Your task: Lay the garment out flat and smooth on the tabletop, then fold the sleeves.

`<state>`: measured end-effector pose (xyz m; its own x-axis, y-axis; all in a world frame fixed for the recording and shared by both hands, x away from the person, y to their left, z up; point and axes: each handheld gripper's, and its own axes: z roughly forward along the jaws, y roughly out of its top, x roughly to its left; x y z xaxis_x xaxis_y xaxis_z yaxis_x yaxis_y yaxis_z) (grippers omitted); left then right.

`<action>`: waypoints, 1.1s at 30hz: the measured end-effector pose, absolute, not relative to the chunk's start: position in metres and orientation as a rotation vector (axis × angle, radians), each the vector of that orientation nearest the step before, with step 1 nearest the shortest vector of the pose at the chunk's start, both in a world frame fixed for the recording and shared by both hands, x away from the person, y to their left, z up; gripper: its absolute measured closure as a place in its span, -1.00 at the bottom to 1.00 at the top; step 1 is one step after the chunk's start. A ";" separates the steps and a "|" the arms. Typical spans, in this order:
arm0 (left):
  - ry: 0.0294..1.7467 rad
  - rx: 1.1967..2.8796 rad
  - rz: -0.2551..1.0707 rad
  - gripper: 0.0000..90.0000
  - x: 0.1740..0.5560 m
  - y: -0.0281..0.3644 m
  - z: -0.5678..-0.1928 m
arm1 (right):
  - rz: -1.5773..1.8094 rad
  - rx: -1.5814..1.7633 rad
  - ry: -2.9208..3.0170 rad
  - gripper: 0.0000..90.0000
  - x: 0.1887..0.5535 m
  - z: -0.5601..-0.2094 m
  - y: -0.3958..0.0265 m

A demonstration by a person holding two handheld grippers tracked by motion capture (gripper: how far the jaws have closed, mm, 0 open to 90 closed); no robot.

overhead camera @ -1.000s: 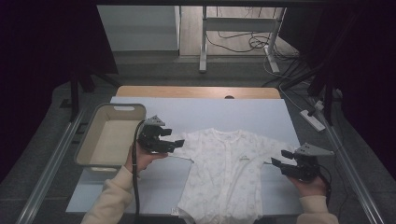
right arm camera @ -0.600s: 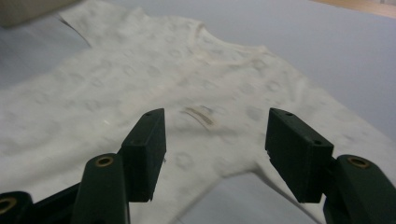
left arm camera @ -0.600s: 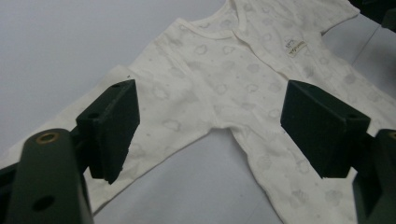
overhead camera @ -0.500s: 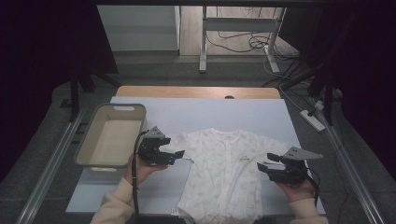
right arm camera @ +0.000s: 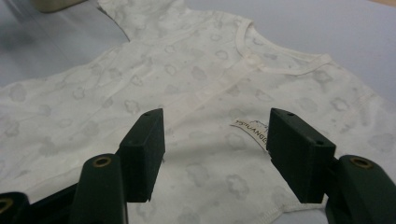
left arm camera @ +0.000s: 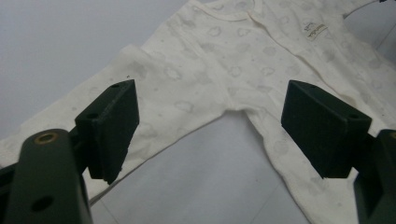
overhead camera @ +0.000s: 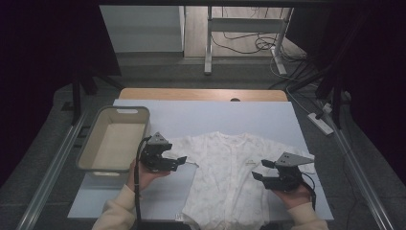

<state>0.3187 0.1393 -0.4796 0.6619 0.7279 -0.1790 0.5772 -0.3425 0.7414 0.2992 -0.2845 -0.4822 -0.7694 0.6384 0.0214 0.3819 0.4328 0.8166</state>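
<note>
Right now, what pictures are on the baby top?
Faint grey clouds on cream cloth; the baby top shows them best in the right gripper view.

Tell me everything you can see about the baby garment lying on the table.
The baby garment is cream-white soft fabric with a faint cloud print, a round neckline, a front placket with a button and a small sewn label on the chest. It lies flat, front up, sleeves spread, on the pale blue table cover, neckline away from the person. The left gripper hovers open at one sleeve, the right gripper open over the other side; neither grips it.
</note>
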 end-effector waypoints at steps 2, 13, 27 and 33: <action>1.020 2.057 0.232 -0.55 0.322 0.139 -0.481 | 1.229 0.870 2.410 -0.18 0.299 -0.484 -0.284; 1.045 2.079 0.223 -0.56 0.327 0.137 -0.485 | 1.176 0.872 2.426 -0.19 0.298 -0.488 -0.286; 1.084 2.069 0.236 -0.56 0.338 0.134 -0.493 | 1.131 0.844 2.445 -0.19 0.297 -0.489 -0.283; 1.083 2.107 0.226 -0.56 0.345 0.127 -0.501 | 1.123 0.851 2.450 -0.19 0.298 -0.490 -0.284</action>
